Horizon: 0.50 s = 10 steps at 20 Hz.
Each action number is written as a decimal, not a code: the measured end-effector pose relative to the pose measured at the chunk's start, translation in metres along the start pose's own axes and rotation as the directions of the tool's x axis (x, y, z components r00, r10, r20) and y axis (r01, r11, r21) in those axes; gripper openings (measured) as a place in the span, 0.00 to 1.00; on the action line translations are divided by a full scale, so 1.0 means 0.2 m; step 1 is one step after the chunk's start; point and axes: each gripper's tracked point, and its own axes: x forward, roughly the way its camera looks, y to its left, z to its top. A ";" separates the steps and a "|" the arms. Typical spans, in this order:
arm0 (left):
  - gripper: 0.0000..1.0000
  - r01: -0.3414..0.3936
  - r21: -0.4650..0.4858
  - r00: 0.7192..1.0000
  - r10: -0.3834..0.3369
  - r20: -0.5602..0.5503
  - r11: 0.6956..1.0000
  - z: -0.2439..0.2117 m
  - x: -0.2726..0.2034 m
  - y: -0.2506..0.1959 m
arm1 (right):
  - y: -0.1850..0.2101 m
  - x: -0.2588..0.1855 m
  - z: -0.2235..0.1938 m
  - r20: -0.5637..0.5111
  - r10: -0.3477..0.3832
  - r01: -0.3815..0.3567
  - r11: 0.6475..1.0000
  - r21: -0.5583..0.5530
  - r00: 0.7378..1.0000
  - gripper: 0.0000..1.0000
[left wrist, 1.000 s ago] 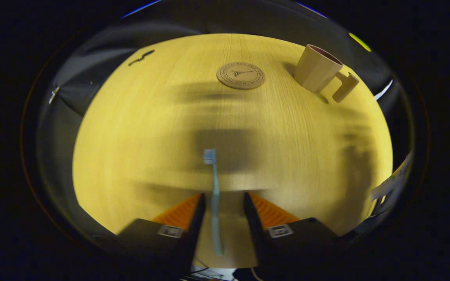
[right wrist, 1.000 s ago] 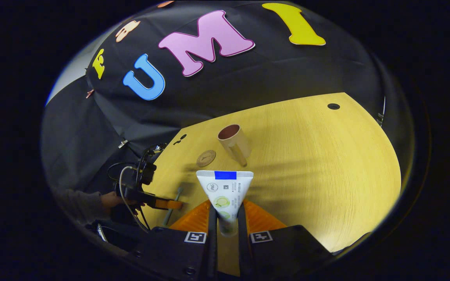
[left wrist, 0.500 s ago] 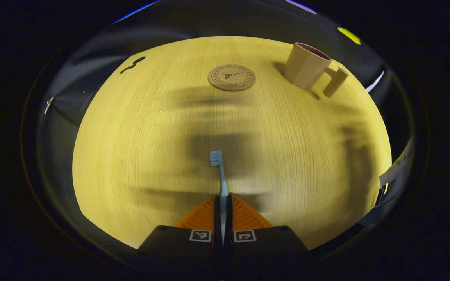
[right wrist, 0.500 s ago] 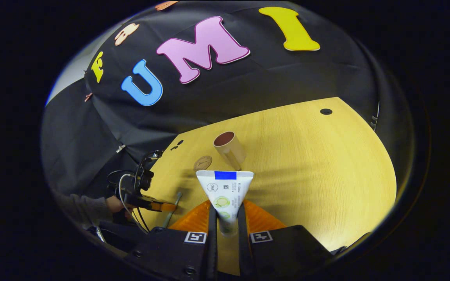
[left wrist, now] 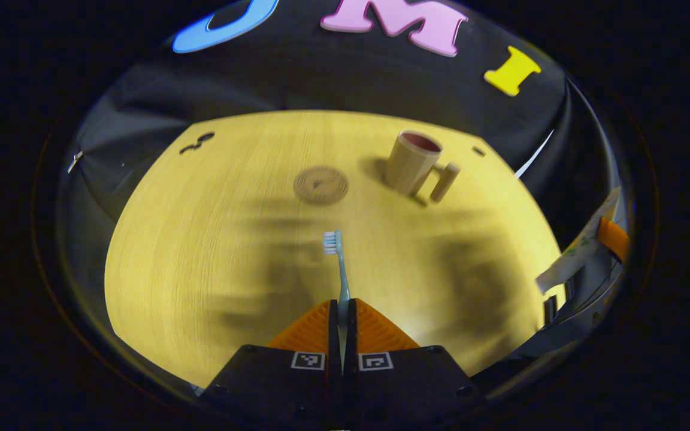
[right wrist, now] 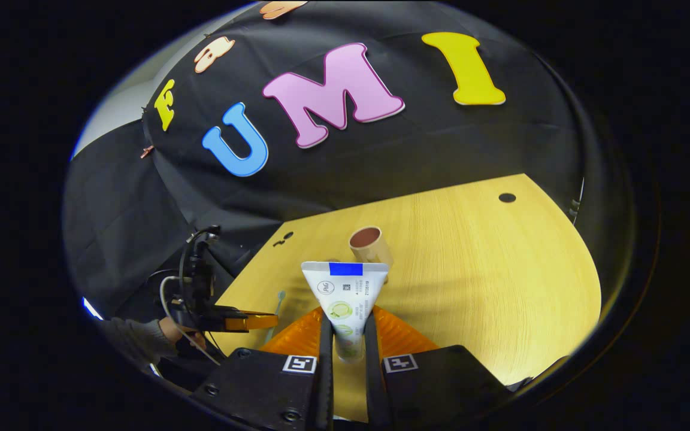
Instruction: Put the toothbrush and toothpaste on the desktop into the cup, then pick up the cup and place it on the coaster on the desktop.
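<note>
Toothbrush (left wrist: 339,263) lifted, pale blue (bristles up)

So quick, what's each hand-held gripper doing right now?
Left hand-held gripper: closed on the toothbrush.
Right hand-held gripper: closed on the toothpaste.

Left gripper view: rides above the near desktop (left wrist: 171,251), facing far across it toward the booth wall. Right gripper view: set higher, further right, facing far-left. Shared by the 2 views: desktop, cup (left wrist: 411,161) (right wrist: 369,242), wall.
</note>
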 end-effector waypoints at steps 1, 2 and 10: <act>0.06 0.042 0.001 0.996 -0.042 0.078 0.999 0.10 -0.05 -0.08 | 0.01 0.01 0.07 0.025 0.004 -0.004 1.000 0.001 1.000 0.26; 0.06 0.072 0.004 0.987 -0.072 0.144 0.997 0.20 -0.09 -0.14 | 0.03 0.03 0.14 0.049 0.008 -0.008 1.000 0.002 0.999 0.25; 0.06 0.271 0.030 0.774 -0.236 0.588 0.962 0.88 -0.43 -0.51 | 0.09 0.43 0.69 0.207 0.087 -0.073 0.994 -0.076 0.974 0.25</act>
